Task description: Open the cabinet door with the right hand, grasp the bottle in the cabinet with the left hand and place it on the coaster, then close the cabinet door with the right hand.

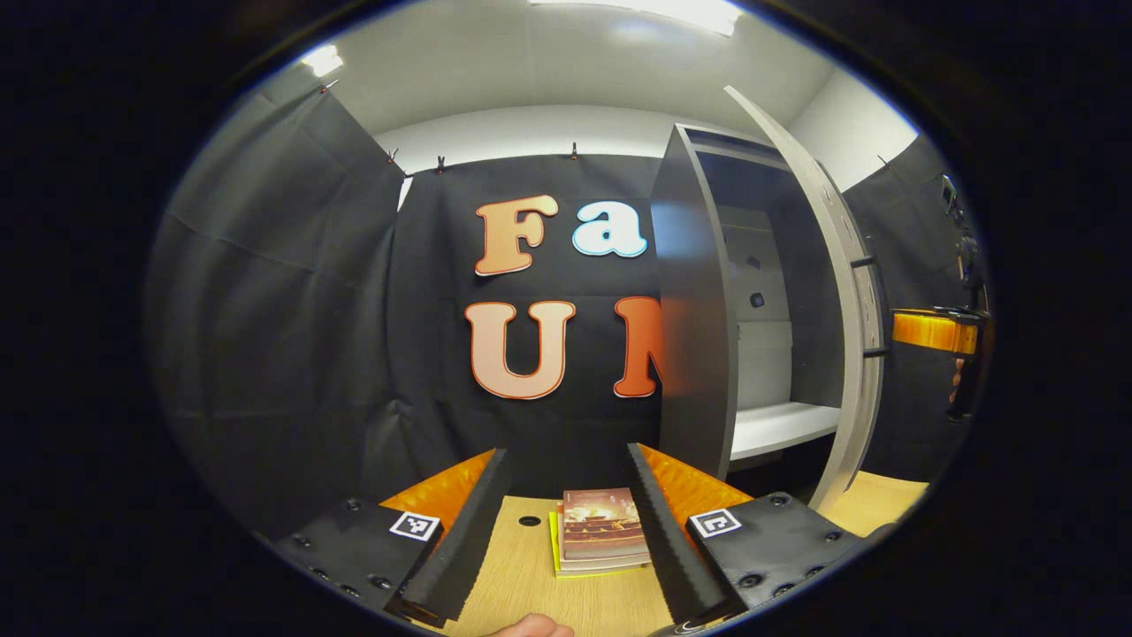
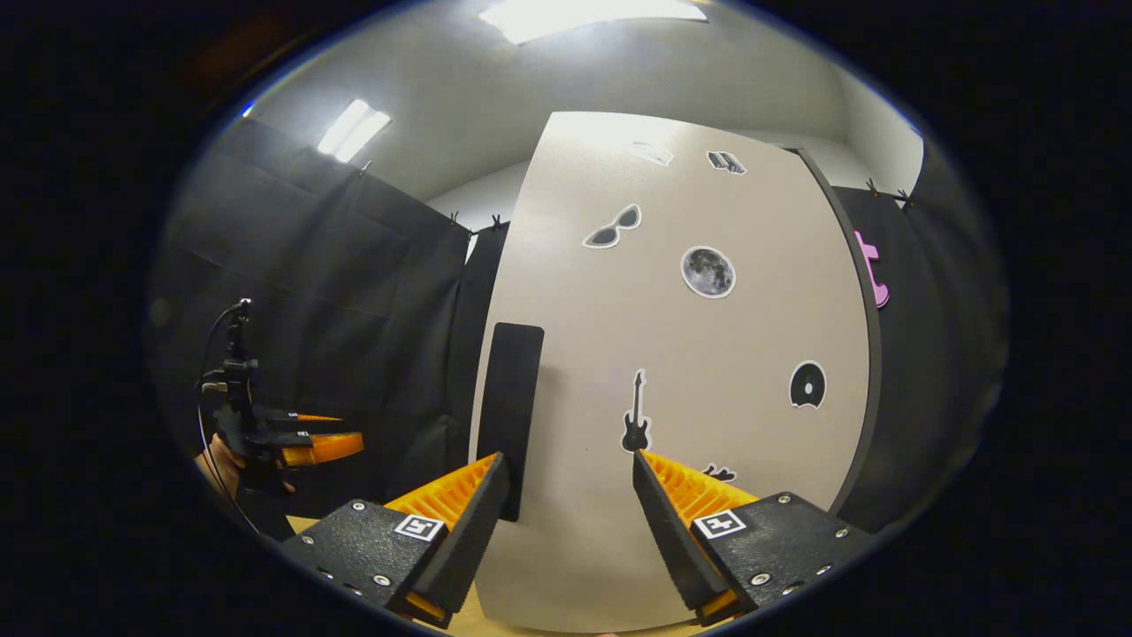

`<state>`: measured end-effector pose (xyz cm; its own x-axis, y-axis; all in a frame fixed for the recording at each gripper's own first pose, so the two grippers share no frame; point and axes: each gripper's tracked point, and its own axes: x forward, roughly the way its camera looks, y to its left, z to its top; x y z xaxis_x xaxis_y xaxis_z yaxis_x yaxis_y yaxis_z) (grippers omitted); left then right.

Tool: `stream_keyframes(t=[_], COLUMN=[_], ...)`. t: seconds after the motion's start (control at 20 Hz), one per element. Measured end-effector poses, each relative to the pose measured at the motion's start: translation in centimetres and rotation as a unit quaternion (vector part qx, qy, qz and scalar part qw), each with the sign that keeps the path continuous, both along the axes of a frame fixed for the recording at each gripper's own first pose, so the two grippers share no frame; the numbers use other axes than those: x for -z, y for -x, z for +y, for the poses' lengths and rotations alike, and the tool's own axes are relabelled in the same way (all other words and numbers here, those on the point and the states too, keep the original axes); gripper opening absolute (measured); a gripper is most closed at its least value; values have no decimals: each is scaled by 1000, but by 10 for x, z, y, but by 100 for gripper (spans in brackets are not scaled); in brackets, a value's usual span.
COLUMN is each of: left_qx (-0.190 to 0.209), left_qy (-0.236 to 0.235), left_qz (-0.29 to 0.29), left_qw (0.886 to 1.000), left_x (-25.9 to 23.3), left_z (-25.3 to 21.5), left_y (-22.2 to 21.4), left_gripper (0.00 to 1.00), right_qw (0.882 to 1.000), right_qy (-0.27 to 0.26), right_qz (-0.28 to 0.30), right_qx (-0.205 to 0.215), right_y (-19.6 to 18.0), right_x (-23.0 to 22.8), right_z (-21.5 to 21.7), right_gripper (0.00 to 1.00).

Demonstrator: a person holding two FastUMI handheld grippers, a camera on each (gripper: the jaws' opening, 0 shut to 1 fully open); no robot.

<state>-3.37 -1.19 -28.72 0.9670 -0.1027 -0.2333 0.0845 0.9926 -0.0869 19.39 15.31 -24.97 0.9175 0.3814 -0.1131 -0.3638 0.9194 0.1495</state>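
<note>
The grey cabinet (image 1: 694, 336) stands at the right of the left gripper view with its door (image 1: 845, 283) swung open, edge toward me. Inside it I see a white shelf (image 1: 783, 425) and a pale back wall. My left gripper (image 1: 568, 456) is open over the wooden table, left of the cabinet. In the right gripper view the door's pale outer face (image 2: 707, 354) is close ahead, with a black handle (image 2: 508, 416) at its left edge. My right gripper (image 2: 569, 458) is open in front of that face, just right of the handle, gripping nothing.
A small stack of books (image 1: 603, 529) lies on the wooden table (image 1: 522, 575) between the left gripper's fingers. Black cloth walls close in the booth. The right gripper's orange finger (image 1: 937, 332) shows beyond the door. The left gripper (image 2: 309, 447) and its hand are far left.
</note>
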Motion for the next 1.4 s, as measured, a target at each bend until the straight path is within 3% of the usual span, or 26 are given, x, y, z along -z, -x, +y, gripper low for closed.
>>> stream_keyframes(t=[0.35,0.7,0.85,0.9,1.05,1.1,1.15,1.3,1.4], left_qx=[-6,1,3,-1,-12,-10,-10,-4,5], left_qy=[7,49,67,66,52,50,48,39,37], left_qz=[-7,10,18,22,26,25,23,19,7], left_qw=[1000,999,998,998,998,998,999,999,999], left_x=[-13,0,8,9,7,5,1,-14,-28], left_z=[-2,-12,-14,-12,-11,-14,-18,-31,-42], left_y=[-2,-1,0,0,0,-2,-3,-8,-4], left_gripper=[86,88,93,87,86,93,87,93,92], right_qw=[1000,999,997,996,993,993,993,994,996], right_qy=[-4,-19,-42,-53,-73,-72,-65,-25,-12], right_qz=[19,33,68,76,89,91,94,94,75], right_qx=[21,27,20,18,20,21,24,50,37], right_y=[-16,-22,-23,-24,-23,-24,-22,-15,-1], right_x=[13,26,46,50,51,53,55,57,48], right_z=[5,7,7,8,7,7,6,-10,-14], right_gripper=[87,88,89,90,93,93,93,94,94])
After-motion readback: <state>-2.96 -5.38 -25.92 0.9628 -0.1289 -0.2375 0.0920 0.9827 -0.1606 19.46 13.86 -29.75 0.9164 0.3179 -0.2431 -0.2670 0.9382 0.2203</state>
